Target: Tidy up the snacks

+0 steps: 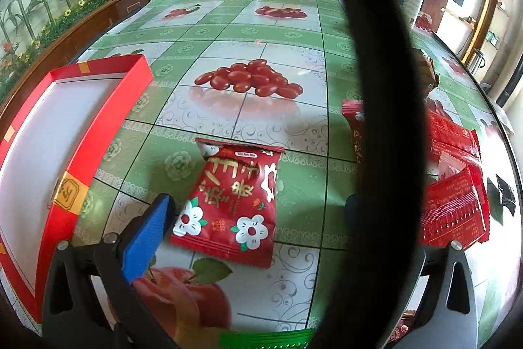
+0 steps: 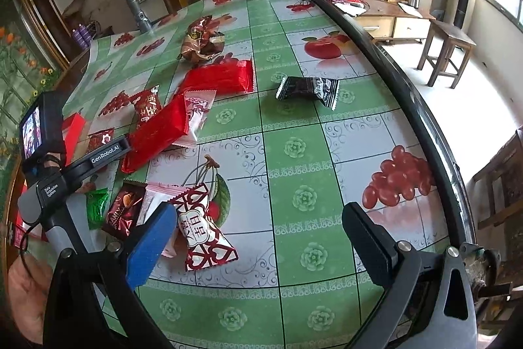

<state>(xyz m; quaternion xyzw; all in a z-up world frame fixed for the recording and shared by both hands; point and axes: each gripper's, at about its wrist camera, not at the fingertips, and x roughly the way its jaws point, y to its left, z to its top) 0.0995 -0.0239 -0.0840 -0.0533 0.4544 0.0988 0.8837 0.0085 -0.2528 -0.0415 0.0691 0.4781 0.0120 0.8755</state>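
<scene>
A: Which step is this?

B: I judge it the pickup. The left tool (image 1: 261, 211) is spread wide around the red packet (image 1: 230, 201), lower centre of the left view, flat on the surface (image 1: 261, 31). Its right finger is hidden behind a dark band.

A: And next?

B: Probably closing on the packet, then carrying it to the red box (image 1: 104, 120) at the left edge.

A: How does the packet look?

B: Glossy red, white flowers, gold lettering, sealed.

A: The right tool (image 2: 258, 237)?

B: Also wide, holding nothing, beside the patterned packet (image 2: 204, 228) at lower left; more snacks (image 2: 196, 94) lie scattered above.
</scene>
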